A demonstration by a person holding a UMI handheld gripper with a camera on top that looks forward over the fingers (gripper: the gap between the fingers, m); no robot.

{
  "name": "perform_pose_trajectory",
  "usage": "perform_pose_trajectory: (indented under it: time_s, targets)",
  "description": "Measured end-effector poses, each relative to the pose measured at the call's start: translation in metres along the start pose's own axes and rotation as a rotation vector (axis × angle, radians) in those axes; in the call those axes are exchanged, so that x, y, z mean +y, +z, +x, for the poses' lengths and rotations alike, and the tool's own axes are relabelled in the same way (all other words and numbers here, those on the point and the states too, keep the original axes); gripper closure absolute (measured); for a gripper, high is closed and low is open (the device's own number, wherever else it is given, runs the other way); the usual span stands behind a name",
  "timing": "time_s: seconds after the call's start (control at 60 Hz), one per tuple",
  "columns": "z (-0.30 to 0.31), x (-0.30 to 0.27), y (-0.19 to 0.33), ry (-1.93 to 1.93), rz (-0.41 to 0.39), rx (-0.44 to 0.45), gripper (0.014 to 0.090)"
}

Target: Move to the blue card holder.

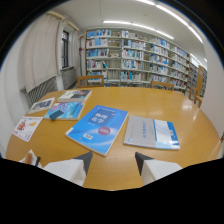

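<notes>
Our gripper [113, 161] has its jaws spread apart with nothing between them, hanging over the round wooden table [195, 125]. We judge the blue card holder [56, 115] to be the small dark-blue block at ten o'clock, lying on a teal booklet [67, 110], well beyond the fingers. To reach it we should swing left past the big blue book [98, 128] at twelve o'clock, keeping level. It is too small to confirm its shape, and the finger bases are cut off
</notes>
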Motion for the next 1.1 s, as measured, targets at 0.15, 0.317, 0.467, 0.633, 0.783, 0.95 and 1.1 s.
perform_pose_trajectory:
  time_s: [0.15,0.317,0.467,0.633,0.783,0.95,1.1]
  targets:
    - [-0.006,0.005,-0.010,0.002,0.000,-0.003,0.0200]
    - [-0.029,0.011,-0.018,-0.003,0.000,-0.023,0.0198]
    - [-0.062,0.020,-0.031,-0.021,-0.005,-0.058,0.0200]
    - [-0.107,0.030,-0.042,-0.034,-0.008,-0.092,0.0197]
    - [-0.151,0.034,-0.049,-0.049,-0.010,-0.111,0.0199]
    - [-0.197,0.032,-0.055,-0.055,-0.003,-0.104,0.0199]
    - [-0.237,0.031,-0.054,-0.053,0.000,-0.094,0.0198]
